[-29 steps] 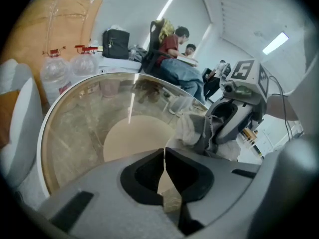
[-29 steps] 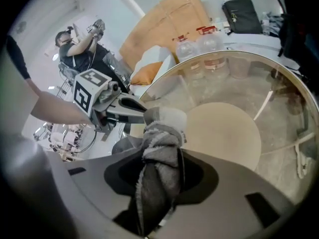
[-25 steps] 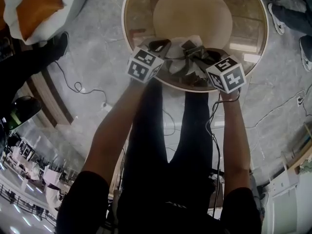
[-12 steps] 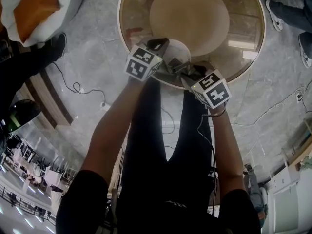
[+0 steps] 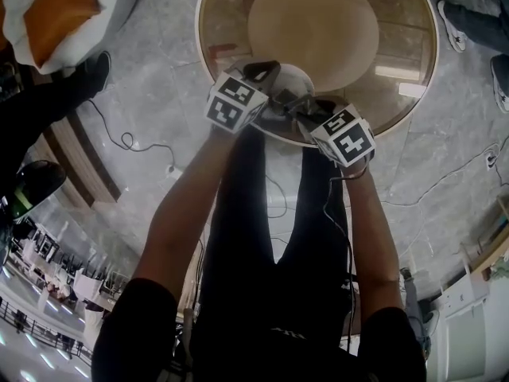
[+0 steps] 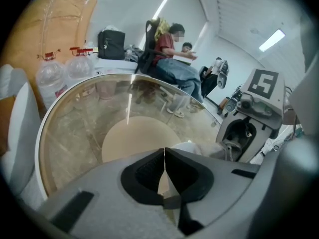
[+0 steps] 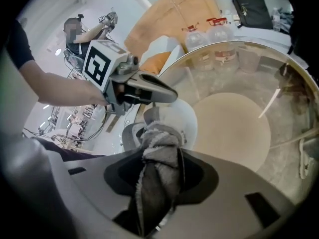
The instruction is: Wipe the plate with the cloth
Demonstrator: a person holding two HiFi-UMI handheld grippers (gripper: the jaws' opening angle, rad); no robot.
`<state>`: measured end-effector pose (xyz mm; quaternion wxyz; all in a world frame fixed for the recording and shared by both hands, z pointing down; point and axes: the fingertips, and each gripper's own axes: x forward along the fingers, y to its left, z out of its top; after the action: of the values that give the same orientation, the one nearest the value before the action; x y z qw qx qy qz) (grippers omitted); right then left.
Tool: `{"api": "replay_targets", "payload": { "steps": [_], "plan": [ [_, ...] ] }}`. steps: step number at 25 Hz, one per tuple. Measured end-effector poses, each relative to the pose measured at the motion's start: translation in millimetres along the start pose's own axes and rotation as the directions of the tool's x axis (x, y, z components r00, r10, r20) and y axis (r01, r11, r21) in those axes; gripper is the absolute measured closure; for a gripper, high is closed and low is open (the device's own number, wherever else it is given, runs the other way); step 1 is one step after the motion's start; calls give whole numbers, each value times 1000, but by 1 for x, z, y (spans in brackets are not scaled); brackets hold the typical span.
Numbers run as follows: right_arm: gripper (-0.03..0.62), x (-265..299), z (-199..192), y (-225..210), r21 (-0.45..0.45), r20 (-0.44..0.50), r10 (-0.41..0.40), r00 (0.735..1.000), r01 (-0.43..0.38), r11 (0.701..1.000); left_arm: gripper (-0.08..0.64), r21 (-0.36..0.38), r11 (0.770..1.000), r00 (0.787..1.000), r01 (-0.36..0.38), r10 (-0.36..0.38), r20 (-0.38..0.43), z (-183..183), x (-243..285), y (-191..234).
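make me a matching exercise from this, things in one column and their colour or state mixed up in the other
1 cloth
2 plate
3 table
4 bottles

a glass top, tan rim
b grey, clamped in the right gripper
c clear, red caps
d white, rim pinched by the left gripper

Pairs: 1-b, 2-d, 3-a, 4-c

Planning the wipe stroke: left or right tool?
Right. The right tool is shut on the cloth, bunched at the plate; the left tool looks clamped on the plate's rim, steadying it.
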<state>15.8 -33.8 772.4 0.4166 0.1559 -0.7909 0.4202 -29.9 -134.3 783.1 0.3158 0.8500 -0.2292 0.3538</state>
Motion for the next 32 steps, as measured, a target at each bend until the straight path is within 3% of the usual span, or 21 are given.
{"api": "replay_targets", "payload": {
  "steps": [6, 11, 16, 22, 28, 32],
  "plan": [
    [443, -19, 25, -38, 42, 50, -91, 995, 89, 995, 549, -26, 1000, 1000, 12, -12, 15, -2, -2, 0],
    [443, -1, 41, -28, -3, 48, -72, 996, 72, 997, 549, -48, 999, 1000, 9, -7, 25, -1, -1, 1],
    [443, 1, 21, -13, -14, 23, -34, 999, 34, 999, 549, -22, 1000, 1000, 11, -11, 17, 0, -2, 2],
    [443, -7, 7, -14, 29, 49, -40, 998, 39, 999, 548, -51, 999, 1000, 20, -18, 25, 0, -9, 3],
    [443, -16, 10, -5, 70, 97, 18, 995, -25, 997, 548, -174, 984, 992, -49, 69, 110, 8, -58, 20],
    [443, -47, 24, 18, 82, 141, 57, 988, -69, 994, 548, -247, 969, 988, 26, 13, 157, 4, -111, 0]
  ]
}}
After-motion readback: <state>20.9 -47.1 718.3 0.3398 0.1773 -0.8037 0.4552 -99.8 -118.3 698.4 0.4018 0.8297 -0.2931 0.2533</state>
